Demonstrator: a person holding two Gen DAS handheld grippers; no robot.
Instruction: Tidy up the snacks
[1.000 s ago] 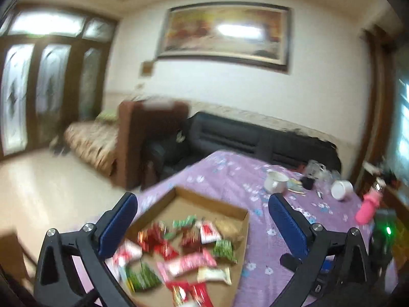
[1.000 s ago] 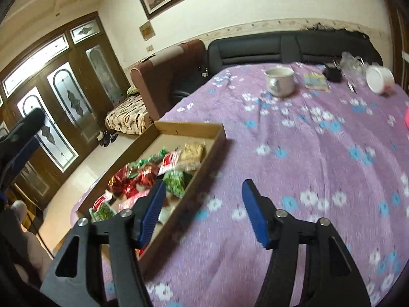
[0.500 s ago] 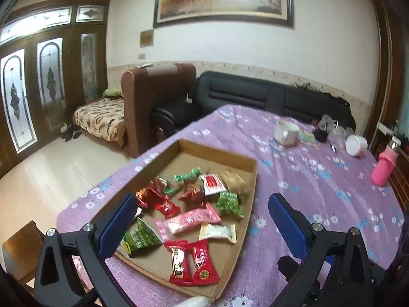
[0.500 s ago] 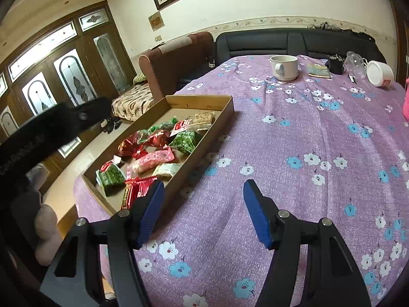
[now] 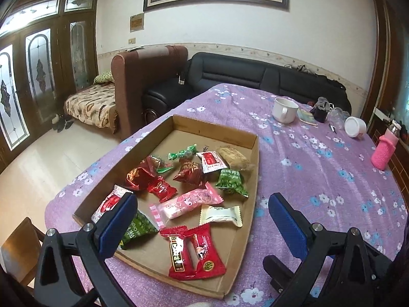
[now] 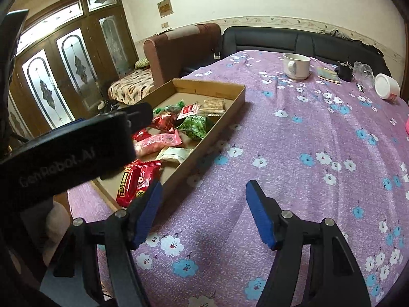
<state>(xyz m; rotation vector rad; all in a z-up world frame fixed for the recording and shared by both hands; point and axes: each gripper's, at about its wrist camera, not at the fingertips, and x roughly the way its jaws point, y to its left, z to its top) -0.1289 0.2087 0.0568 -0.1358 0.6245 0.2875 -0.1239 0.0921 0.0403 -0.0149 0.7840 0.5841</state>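
Observation:
A shallow cardboard tray [image 5: 251,138] [image 6: 230,107] lies on the purple flowered tablecloth [image 5: 319,179] and holds several wrapped snacks: two red packets [image 5: 194,252] at the near end, a pink packet [image 5: 186,203], a white packet [image 5: 221,215], green packets [image 5: 231,180] and a brown biscuit pack [image 5: 235,158]. My left gripper [image 5: 202,215] is open and empty above the tray's near end. My right gripper [image 6: 204,209] is open and empty over the cloth just right of the tray. The left gripper's black body [image 6: 64,153] hides part of the tray in the right wrist view.
At the table's far end stand a white mug [image 5: 283,110], a white lidded cup [image 5: 354,126], small dark items [image 5: 320,111] and a pink bottle [image 5: 384,151]. A black sofa [image 5: 255,76] and brown armchair [image 5: 143,76] lie beyond the table. A wooden chair [image 5: 18,243] is at lower left.
Both grippers have dropped and moved closer to the table. The left one now hangs over the tray's near end; the right one sits lower beside the tray. Both stayed open.

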